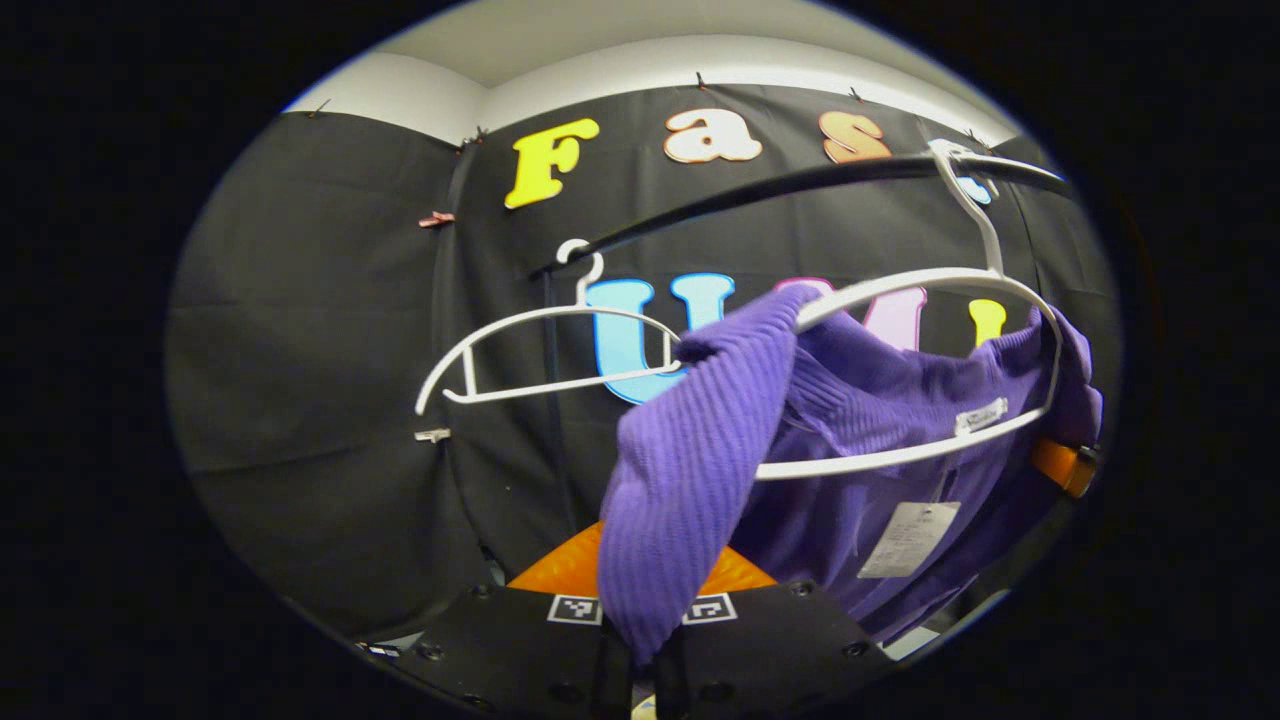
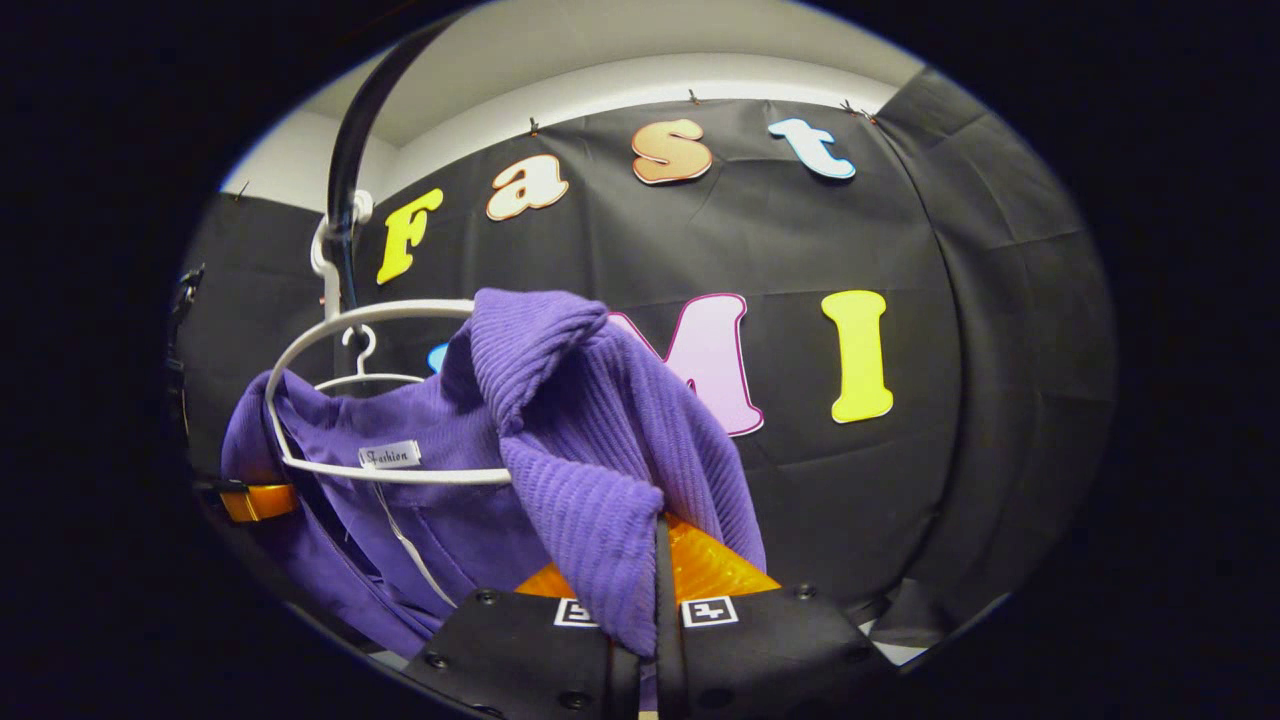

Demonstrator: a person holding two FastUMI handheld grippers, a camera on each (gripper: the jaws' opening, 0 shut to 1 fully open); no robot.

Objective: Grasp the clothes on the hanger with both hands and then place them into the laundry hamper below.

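Grasp step done: each gripper's jaws pinch a shoulder of the purple sweater (image 1: 690, 470), draped on the white hanger (image 1: 920, 290); next, lift it off the hanger toward the hamper below

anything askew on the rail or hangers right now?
Yes. The purple sweater hangs lopsided on its white hanger, pulled off one end, where the left tool pinches its knit. The hanger tilts on the rail. The empty hanger beside it looks normal.
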